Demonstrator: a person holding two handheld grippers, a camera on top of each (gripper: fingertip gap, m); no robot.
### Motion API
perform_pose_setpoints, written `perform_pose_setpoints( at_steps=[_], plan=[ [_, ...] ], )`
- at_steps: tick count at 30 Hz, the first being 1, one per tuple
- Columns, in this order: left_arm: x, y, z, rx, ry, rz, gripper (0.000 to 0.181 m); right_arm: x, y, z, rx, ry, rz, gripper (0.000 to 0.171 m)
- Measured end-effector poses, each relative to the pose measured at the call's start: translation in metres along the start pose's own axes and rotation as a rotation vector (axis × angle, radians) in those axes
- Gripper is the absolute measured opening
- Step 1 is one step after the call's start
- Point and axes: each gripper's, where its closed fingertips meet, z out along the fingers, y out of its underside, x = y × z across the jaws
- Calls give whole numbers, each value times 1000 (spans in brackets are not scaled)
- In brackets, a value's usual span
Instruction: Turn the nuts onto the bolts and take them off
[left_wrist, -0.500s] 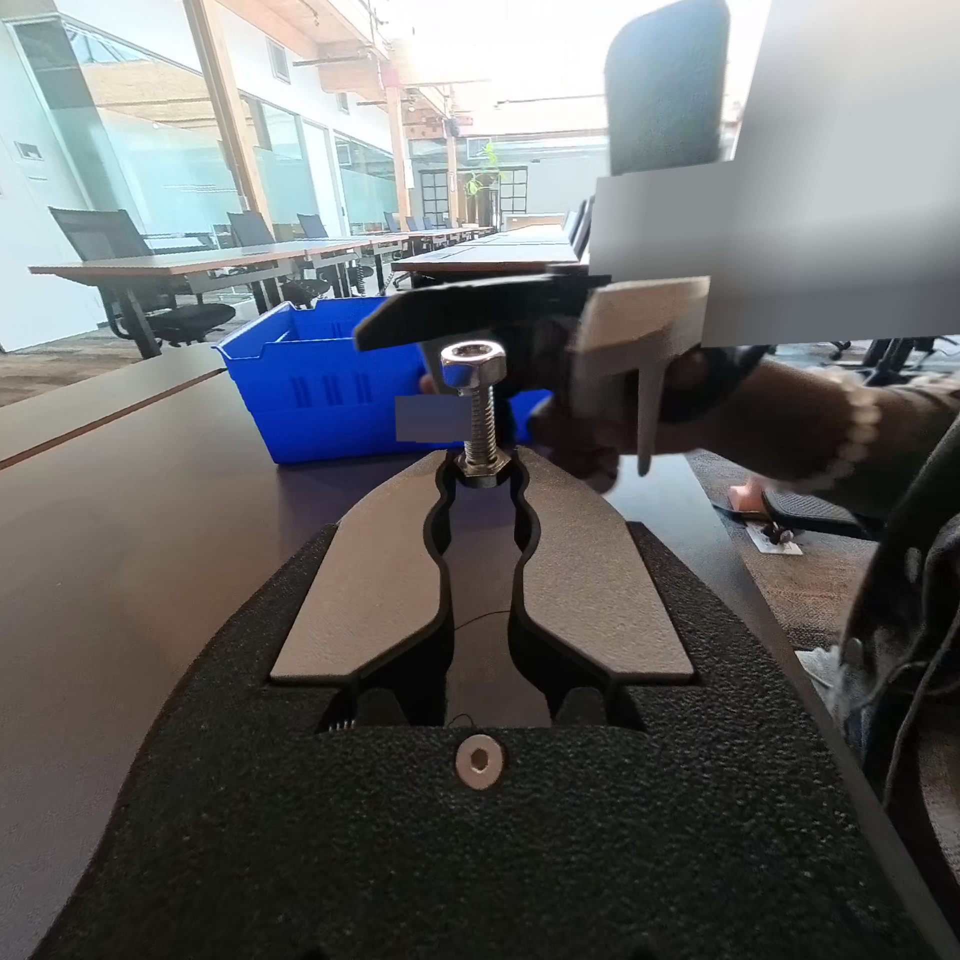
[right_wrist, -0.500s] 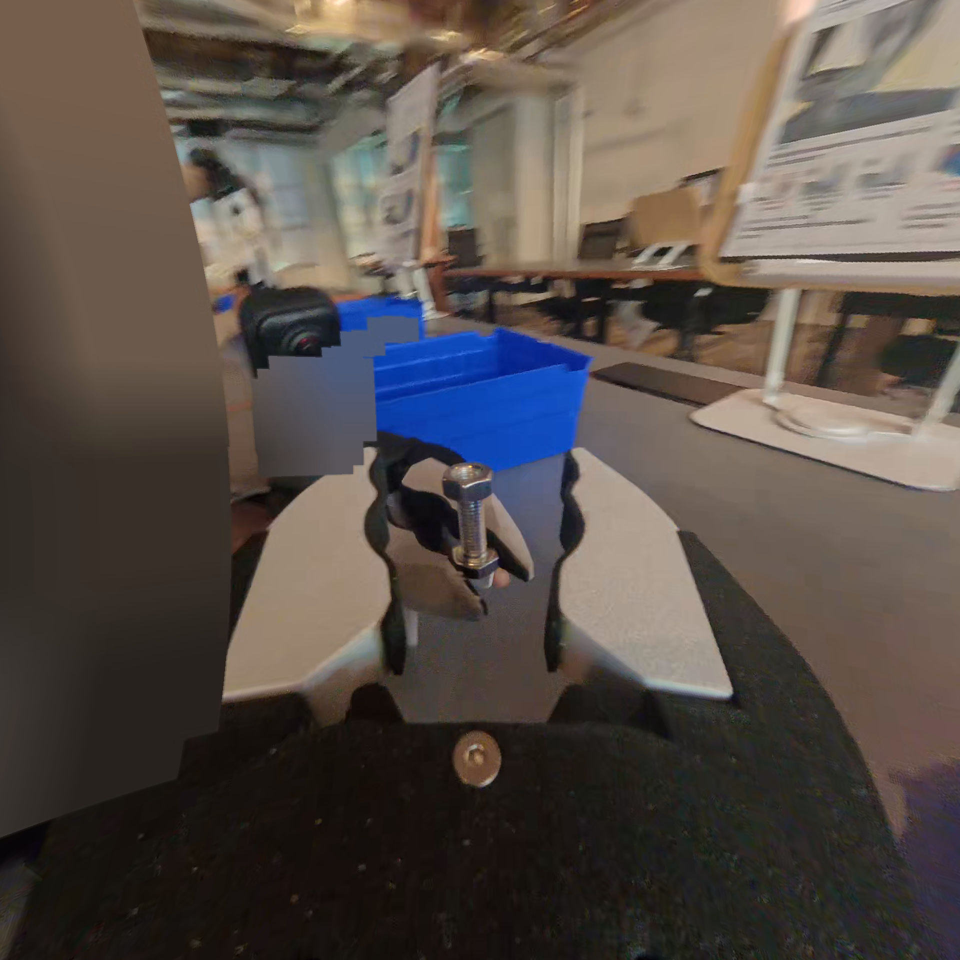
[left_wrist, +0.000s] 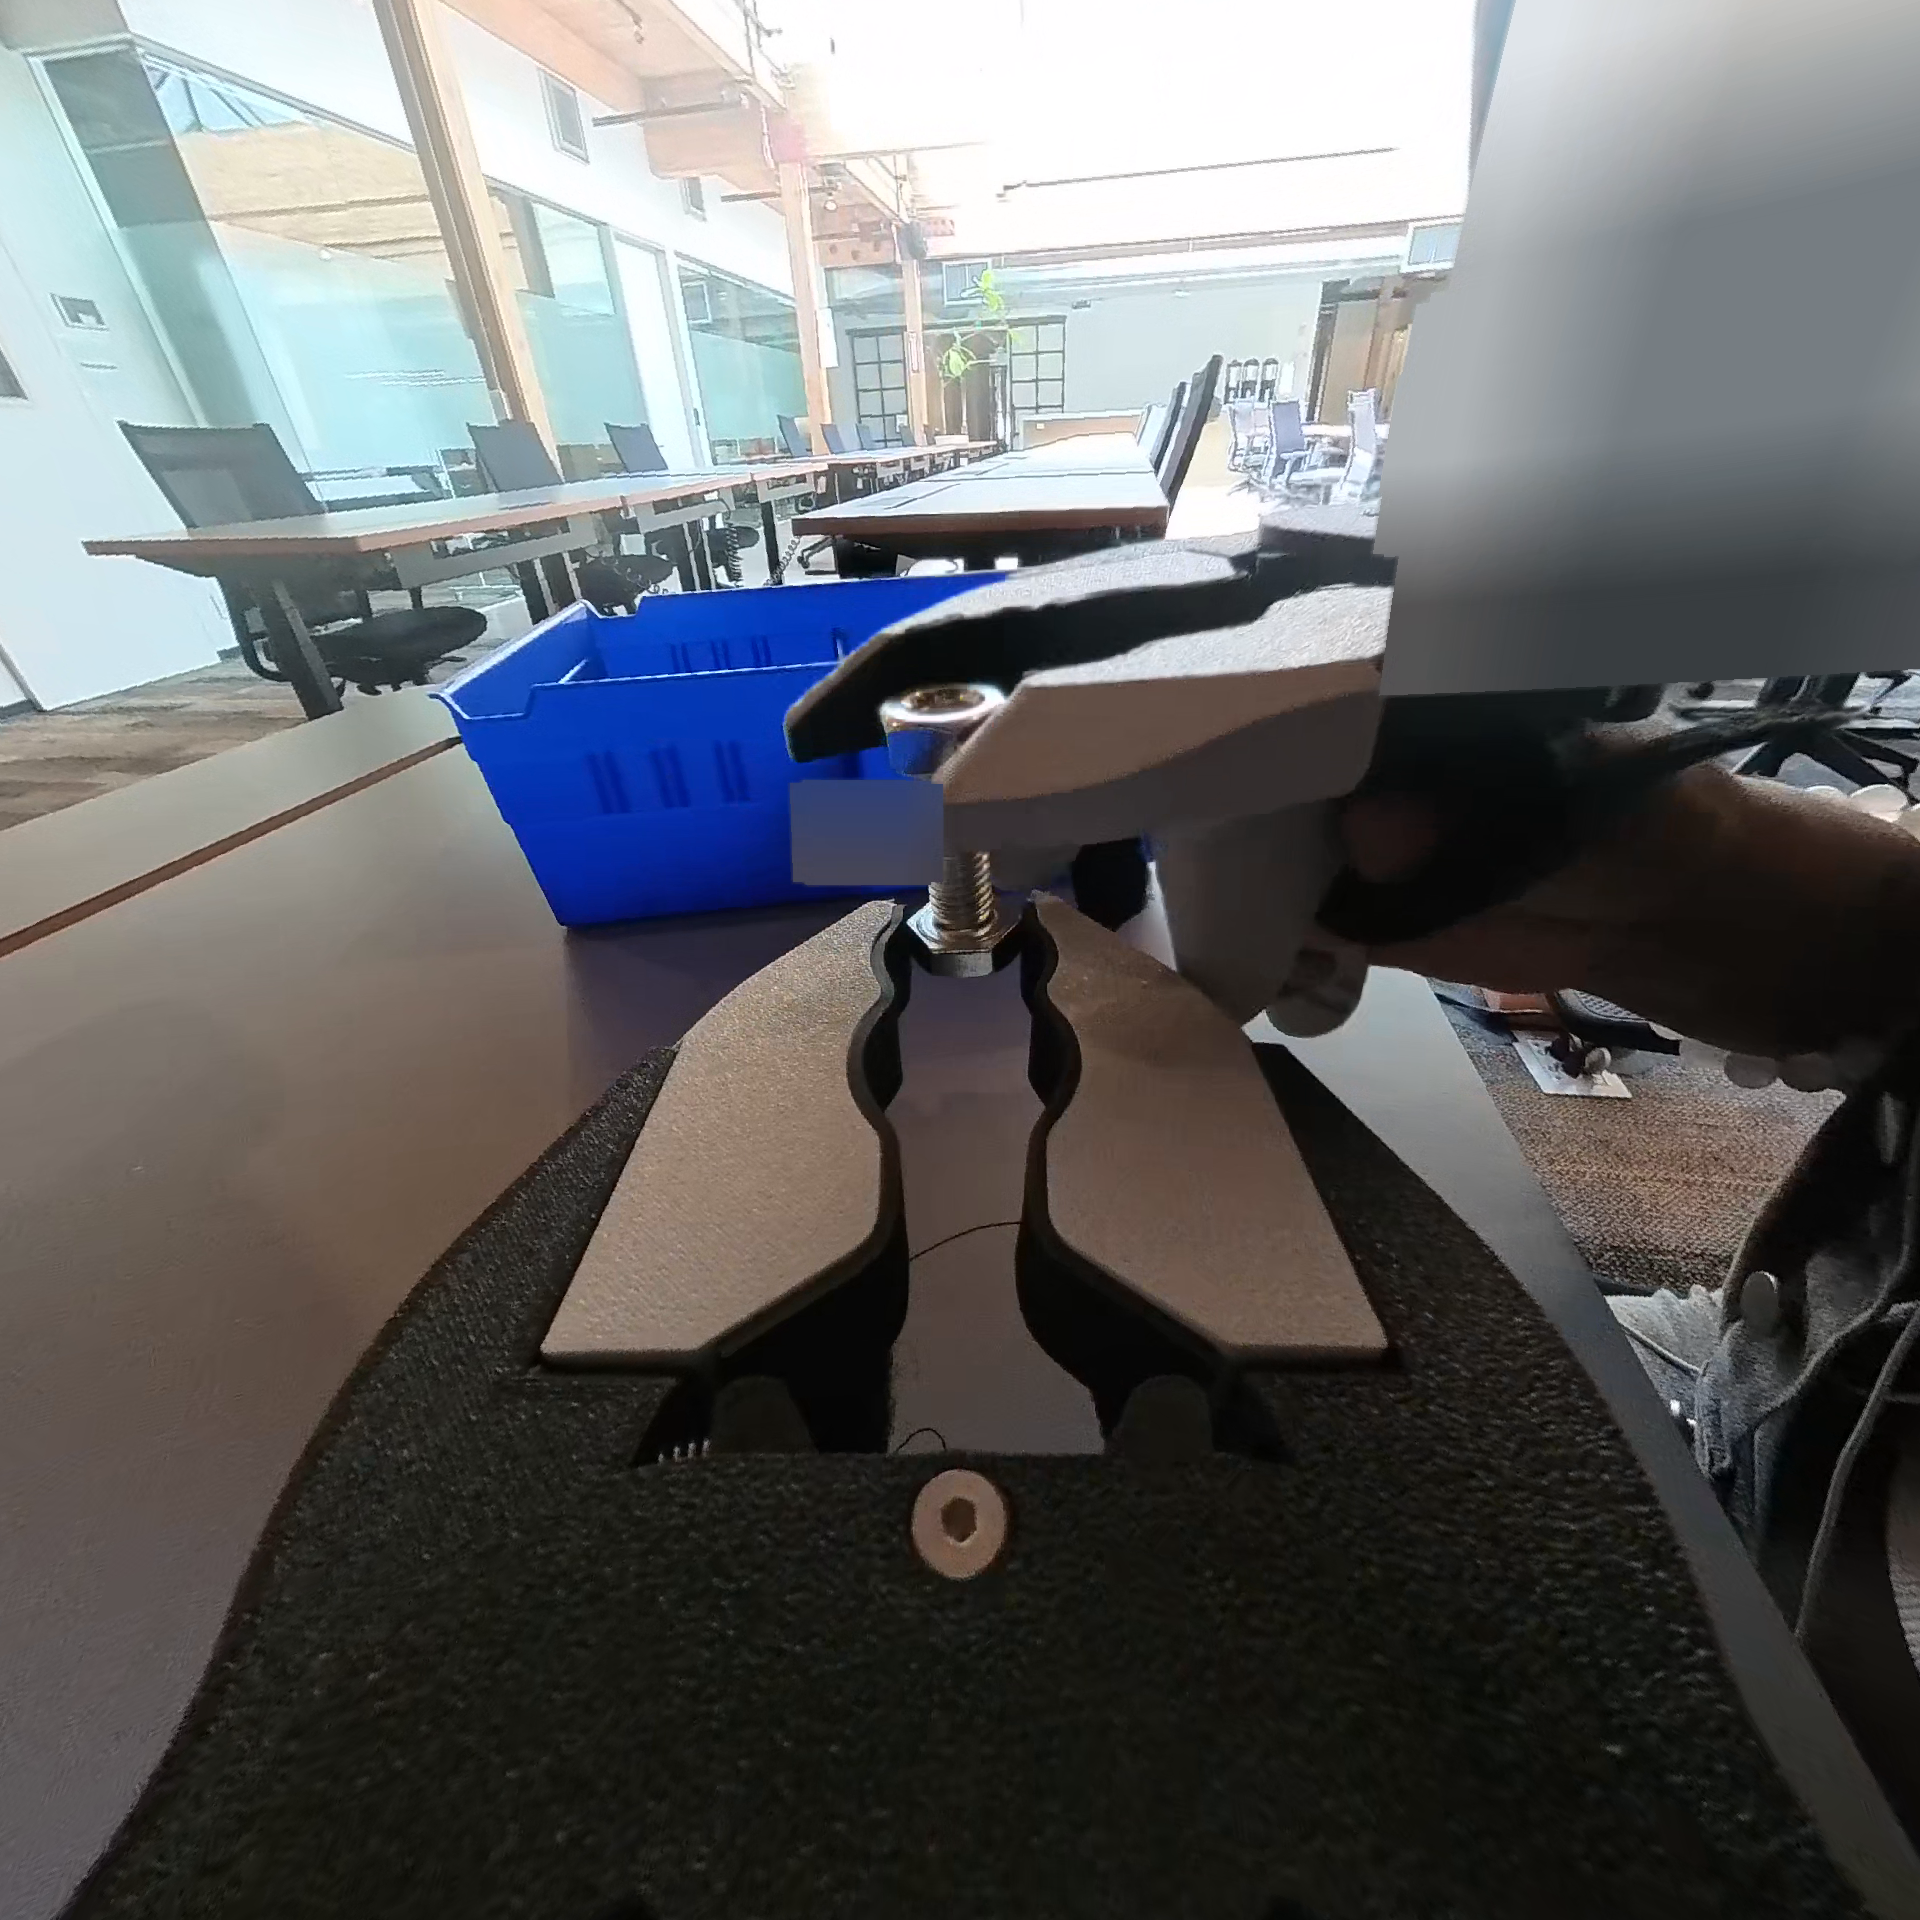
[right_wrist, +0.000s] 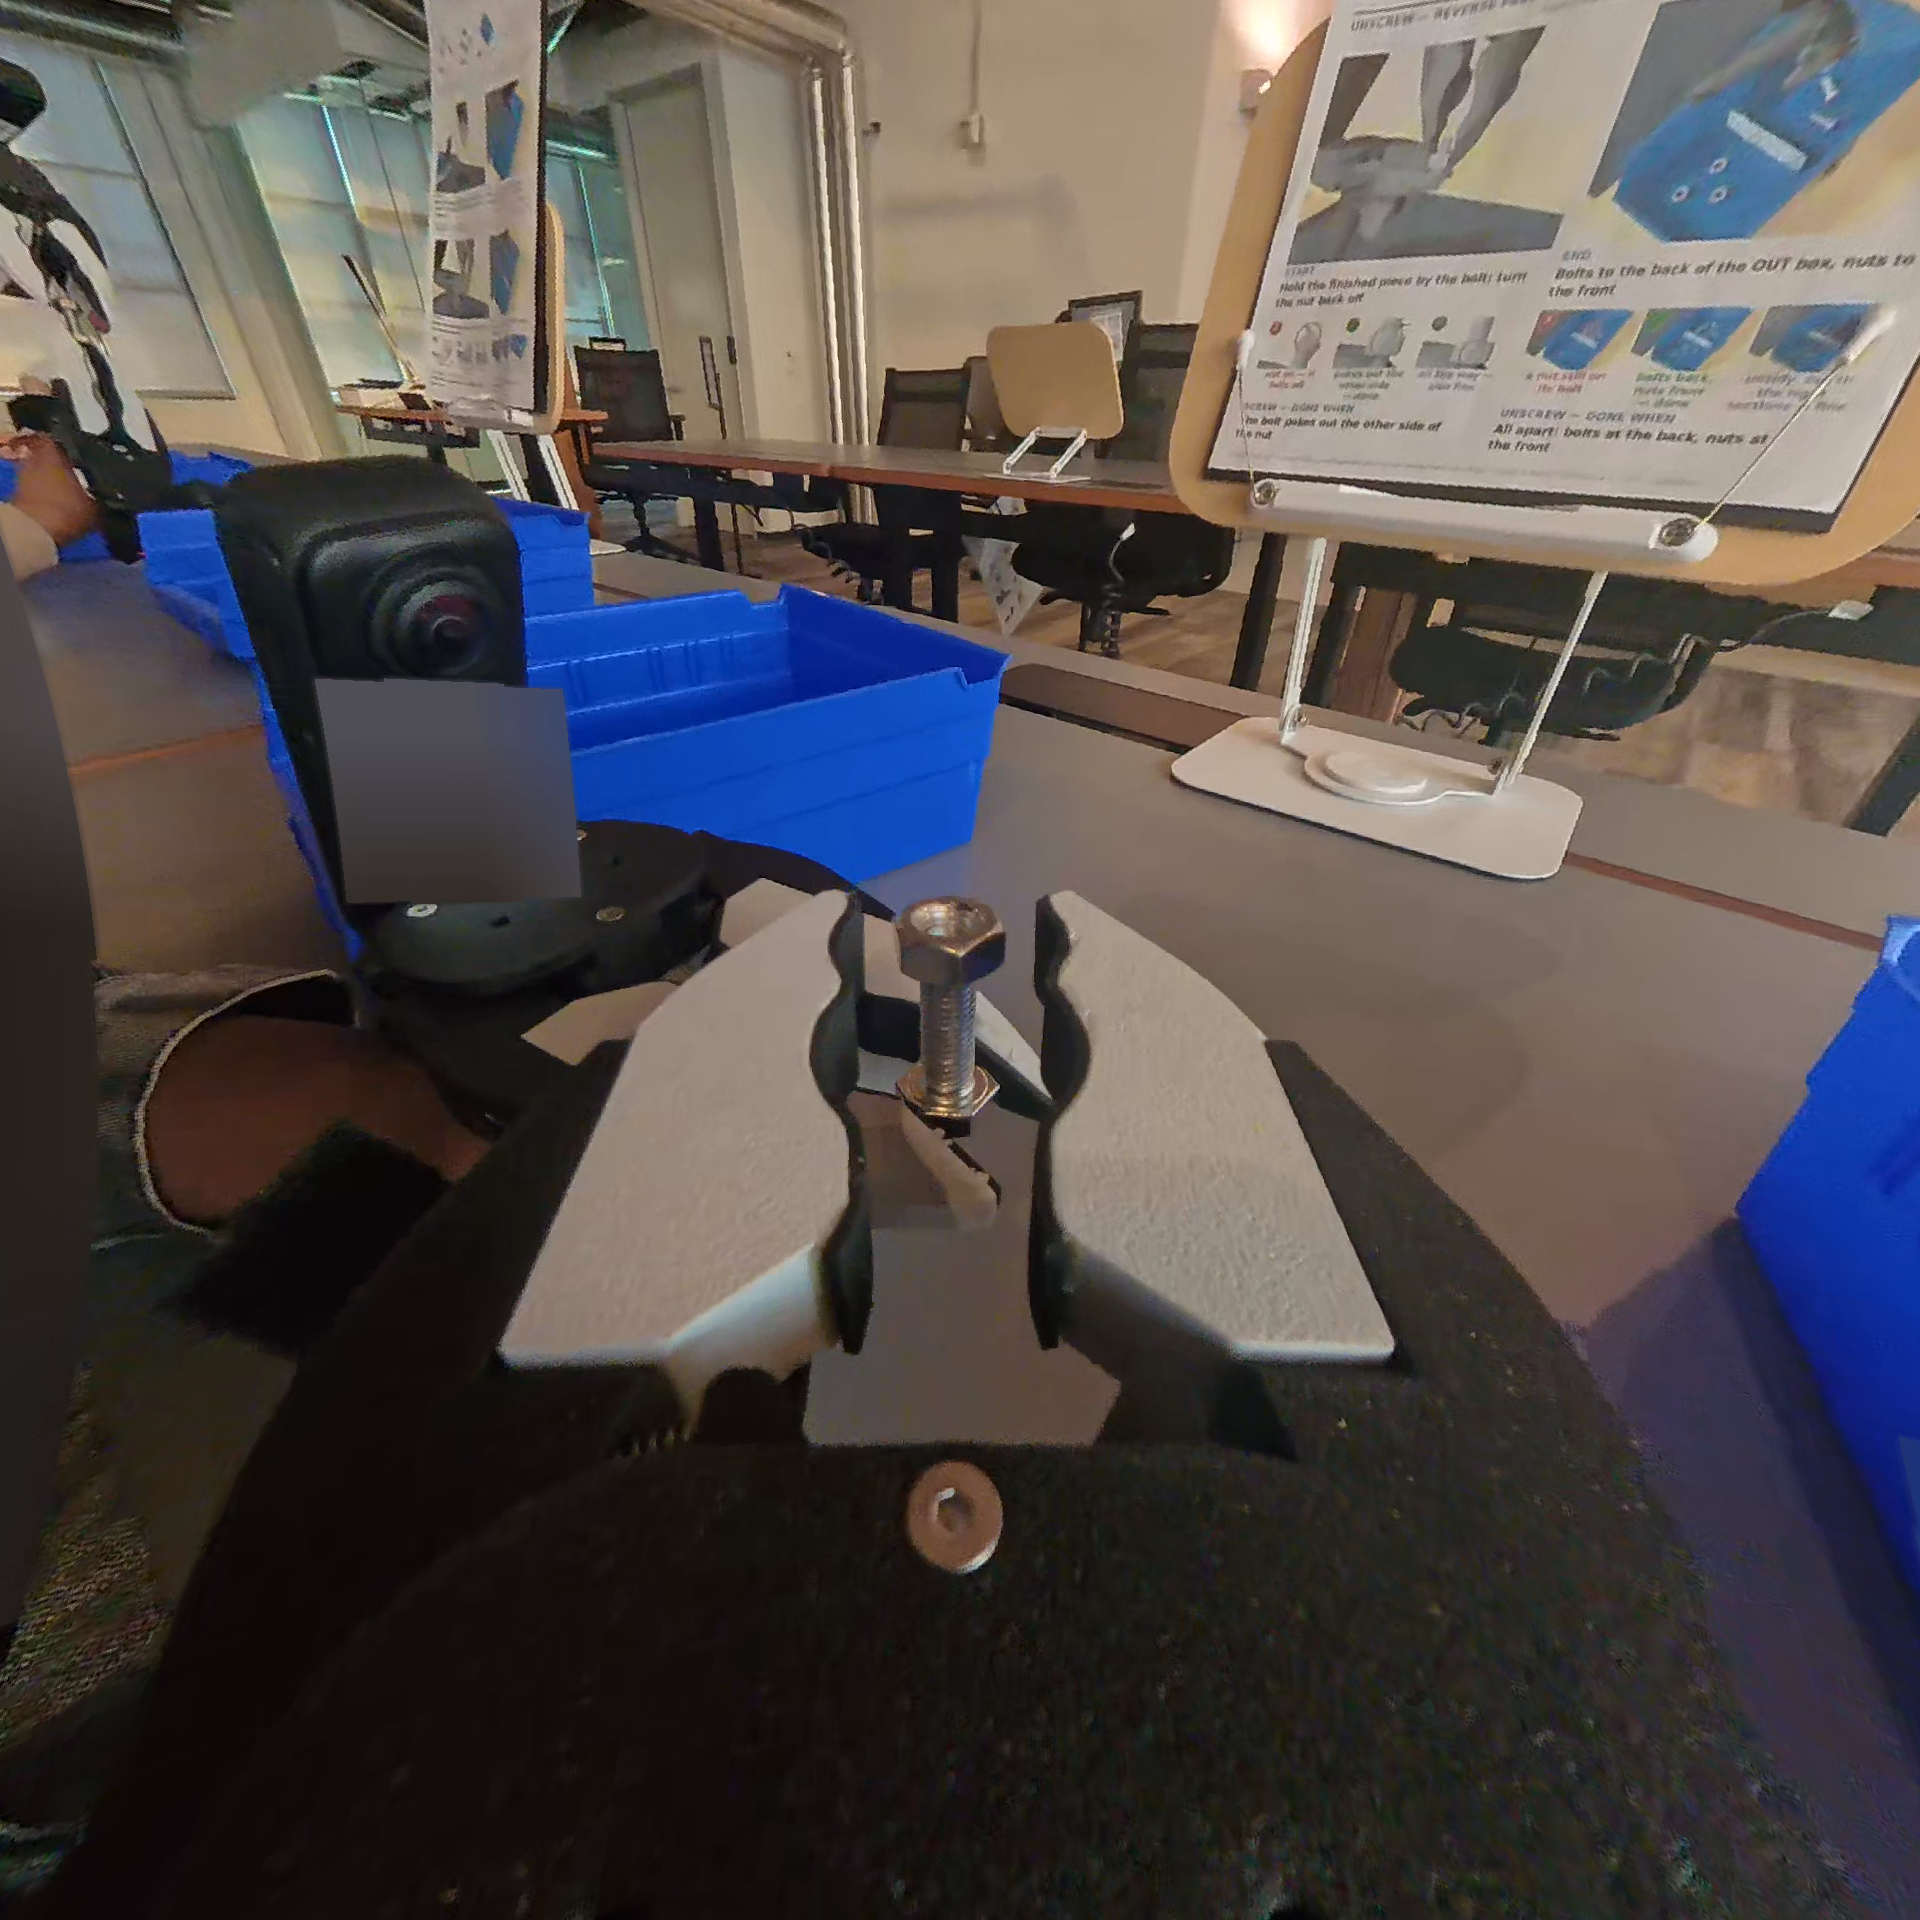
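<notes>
Left gripper (left_wrist: 964, 940): jaws nearly closed at the tips, pinching the hex nut (left_wrist: 957, 948) that sits at the lower end of an upright bolt (left_wrist: 956, 894). The bolt's threaded shank rises from the nut to a hex head (left_wrist: 933, 719) at the top.

Right gripper (right_wrist: 948, 935): comes in from the right in the left wrist view, lying flat at the level of the bolt head. Right wrist view shows its jaws parted, one finger either side of the head with a visible gap on both sides; contact looks absent, though the left wrist view is partly covered there, so not certain.

Bolt and nut are held above the dark desk (left_wrist: 312, 1039), between the two grippers, near the desk's near edge.

Blue bin (left_wrist: 665, 769) stands on the desk just beyond the bolt. A second blue bin (right_wrist: 1839, 1195) shows at the right edge of the right wrist view. An instruction sheet on a white stand (right_wrist: 1382, 779) is at far right on the desk.
</notes>
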Motion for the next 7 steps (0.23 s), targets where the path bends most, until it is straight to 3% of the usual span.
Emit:
perform_pose_setpoints(
  at_steps=[2, 7],
  plan=[
    [0, 1, 0, 0, 2, 0, 20, 1, 0, -2, 4, 5, -6, 20],
    [1, 1, 0, 0, 13, 0, 20, -1, 0, -3, 11, -13, -58, 19]
  ],
)
